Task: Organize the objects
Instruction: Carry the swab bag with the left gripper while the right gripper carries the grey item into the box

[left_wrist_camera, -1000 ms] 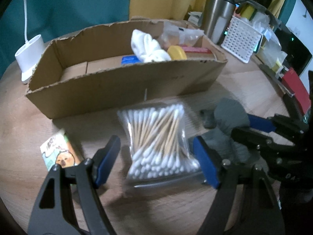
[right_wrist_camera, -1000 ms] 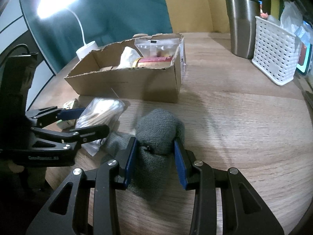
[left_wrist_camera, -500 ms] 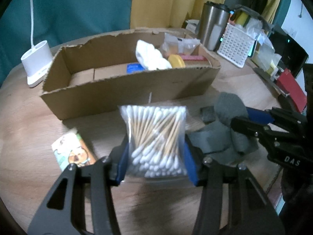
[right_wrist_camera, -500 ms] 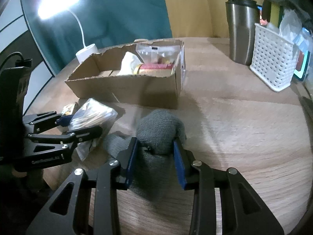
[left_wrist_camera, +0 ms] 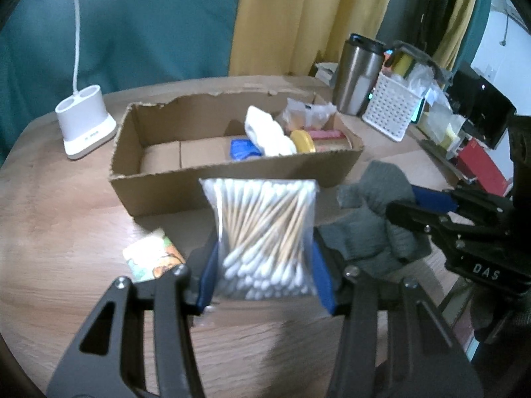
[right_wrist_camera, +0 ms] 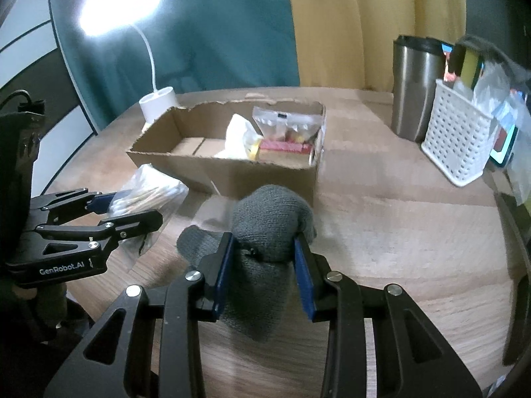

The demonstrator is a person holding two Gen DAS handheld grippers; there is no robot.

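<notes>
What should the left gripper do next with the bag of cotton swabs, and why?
Probably carry it forward over the cardboard box and release into the bare left half. The left gripper is shut on the bag of cotton swabs, and the box's right half is already filled.

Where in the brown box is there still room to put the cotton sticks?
The cardboard box is bare at the end nearest the white lamp base. Its other end is crowded: white cloth, yellow-lidded jar, clear packet. The left tool holds the cotton swab bag.
</notes>
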